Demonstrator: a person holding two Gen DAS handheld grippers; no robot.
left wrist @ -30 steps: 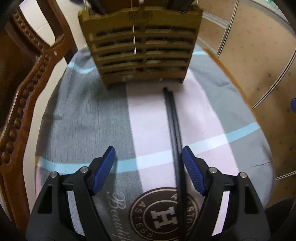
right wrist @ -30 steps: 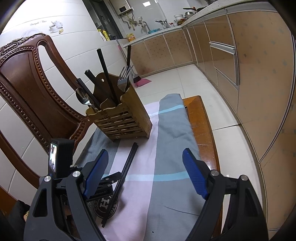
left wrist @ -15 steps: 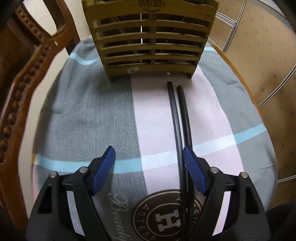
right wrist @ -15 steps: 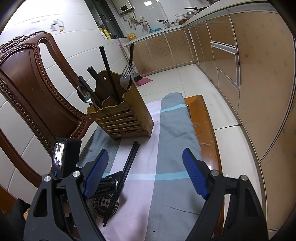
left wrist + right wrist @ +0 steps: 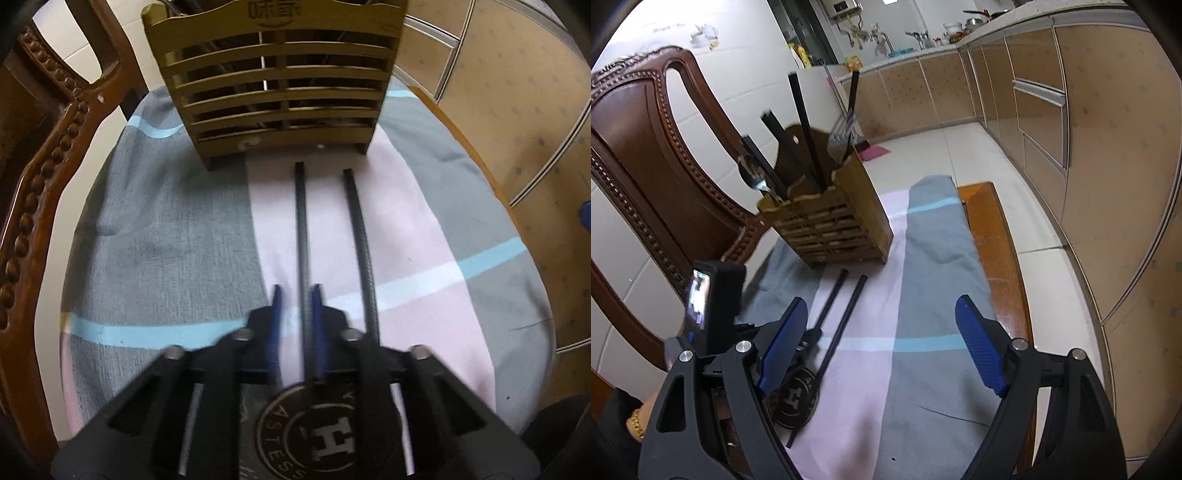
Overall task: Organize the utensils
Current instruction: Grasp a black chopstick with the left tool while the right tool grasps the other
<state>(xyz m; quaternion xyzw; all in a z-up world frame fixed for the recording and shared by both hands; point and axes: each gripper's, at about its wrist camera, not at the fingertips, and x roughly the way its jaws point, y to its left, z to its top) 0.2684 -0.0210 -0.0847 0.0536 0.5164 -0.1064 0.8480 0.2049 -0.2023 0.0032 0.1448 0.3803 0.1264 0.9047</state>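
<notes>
Two black chopsticks lie on the cloth in front of a slatted wooden utensil holder. My left gripper points down at them, and its jaws are closing around the left chopstick. The right pad is against it, and a sliver of cloth still shows at the left pad. The right chopstick lies free beside it. In the right wrist view the holder has chopsticks, a spoon and a fork standing in it. My right gripper hovers open over the cloth, with nothing between its pads.
A grey, pink and blue cloth covers a wooden seat. A carved chair back rises at the left. Kitchen cabinets line the right, across the tiled floor. A person's hand holds the left gripper.
The left gripper's jaws have swung in from wide open around one chopstick. The two chopsticks, together before, now lie apart. The right gripper has barely moved.
</notes>
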